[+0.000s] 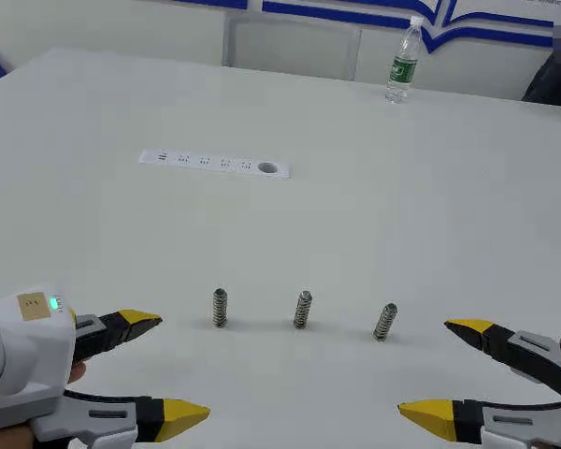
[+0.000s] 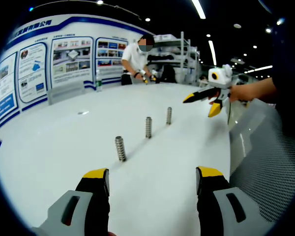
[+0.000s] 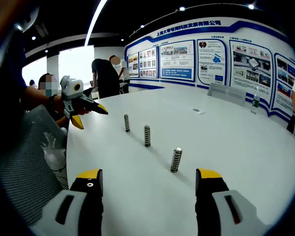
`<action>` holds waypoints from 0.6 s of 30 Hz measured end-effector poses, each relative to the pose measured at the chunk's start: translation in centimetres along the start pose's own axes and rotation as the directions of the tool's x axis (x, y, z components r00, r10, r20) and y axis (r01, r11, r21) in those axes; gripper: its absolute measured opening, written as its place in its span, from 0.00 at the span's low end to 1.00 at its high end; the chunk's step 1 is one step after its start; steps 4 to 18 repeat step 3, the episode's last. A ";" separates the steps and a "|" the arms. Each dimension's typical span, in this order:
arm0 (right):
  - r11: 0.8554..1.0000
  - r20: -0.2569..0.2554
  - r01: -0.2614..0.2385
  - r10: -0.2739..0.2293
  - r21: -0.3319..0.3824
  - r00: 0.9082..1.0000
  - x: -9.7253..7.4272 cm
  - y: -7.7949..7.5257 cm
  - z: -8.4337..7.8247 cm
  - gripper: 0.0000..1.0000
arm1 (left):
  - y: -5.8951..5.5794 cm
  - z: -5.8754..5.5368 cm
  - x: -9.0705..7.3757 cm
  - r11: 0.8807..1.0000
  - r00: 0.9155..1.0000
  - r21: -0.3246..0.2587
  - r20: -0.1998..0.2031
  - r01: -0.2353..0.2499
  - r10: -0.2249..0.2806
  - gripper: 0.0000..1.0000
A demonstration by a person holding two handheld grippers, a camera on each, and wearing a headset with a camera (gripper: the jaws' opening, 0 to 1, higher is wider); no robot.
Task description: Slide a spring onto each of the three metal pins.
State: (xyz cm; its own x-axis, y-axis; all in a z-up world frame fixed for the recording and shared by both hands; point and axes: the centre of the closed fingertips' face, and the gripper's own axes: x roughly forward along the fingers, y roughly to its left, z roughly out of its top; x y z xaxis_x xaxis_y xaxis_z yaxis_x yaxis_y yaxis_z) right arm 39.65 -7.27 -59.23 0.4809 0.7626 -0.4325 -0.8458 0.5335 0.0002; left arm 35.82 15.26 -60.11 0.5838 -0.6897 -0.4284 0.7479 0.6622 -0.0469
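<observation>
Both pairs of jaws spread wide and empty, three springs standing in a row between them.

The left gripper (image 1: 182,367), lower left of the head view, and the right gripper (image 1: 425,367), lower right, each hold their yellow-tipped jaws parted with nothing in them, over the white table (image 1: 355,215). In the lower middle, apart from both, stand the left spring (image 1: 220,307), the middle spring (image 1: 303,310) and the right spring (image 1: 385,321), which leans slightly. Farther up lies a socket strip (image 1: 215,162); a water bottle (image 1: 404,61) stands at the upper right.
</observation>
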 end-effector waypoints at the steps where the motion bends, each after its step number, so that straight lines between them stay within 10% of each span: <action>1: 1.000 0.001 0.000 0.000 0.001 1.000 0.0 0.0 0.0 0.78 | 0.0 0.0 0.0 1.000 1.000 0.000 0.000 0.000 0.000 0.73; 18: 1.000 0.002 -0.003 0.003 0.002 1.000 0.1 0.1 0.1 0.78 | -0.1 0.0 0.0 1.000 1.000 0.002 -0.001 0.001 -0.001 0.73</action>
